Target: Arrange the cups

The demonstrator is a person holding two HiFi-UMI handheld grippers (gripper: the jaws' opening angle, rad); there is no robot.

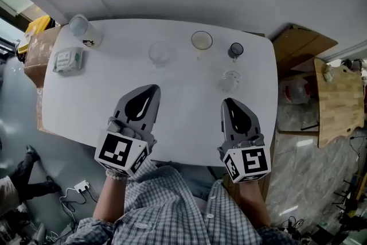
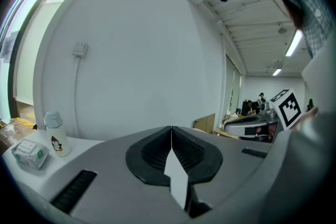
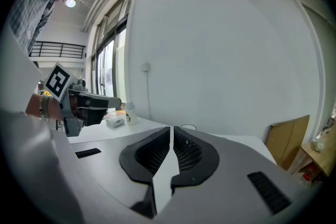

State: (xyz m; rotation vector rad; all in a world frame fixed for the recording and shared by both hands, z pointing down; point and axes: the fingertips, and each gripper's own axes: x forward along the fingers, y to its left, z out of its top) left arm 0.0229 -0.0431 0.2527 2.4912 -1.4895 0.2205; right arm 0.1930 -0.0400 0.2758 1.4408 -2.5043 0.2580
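— Where were the cups (image 1: 202,40)?
— Four stood spread over the far middle and right of the table (image 1: 86,100).
— And the tools?
— The left tool (image 1: 152,89) and right tool (image 1: 227,102) were both closed on nothing, over the bare near edge.

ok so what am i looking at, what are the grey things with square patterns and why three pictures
No robot: a person holds a two-jaw gripper in each hand, the left gripper and right gripper; the patterned cubes are part of them. The top-down picture comes from a camera on the person's head; the other two from cameras riding on each gripper. On the white table stand a far clear glass, a near clear glass, a yellowish cup and a small dark cup, plus a capped bottle and a wipes pack at far left. Both grippers are shut, holding nothing.
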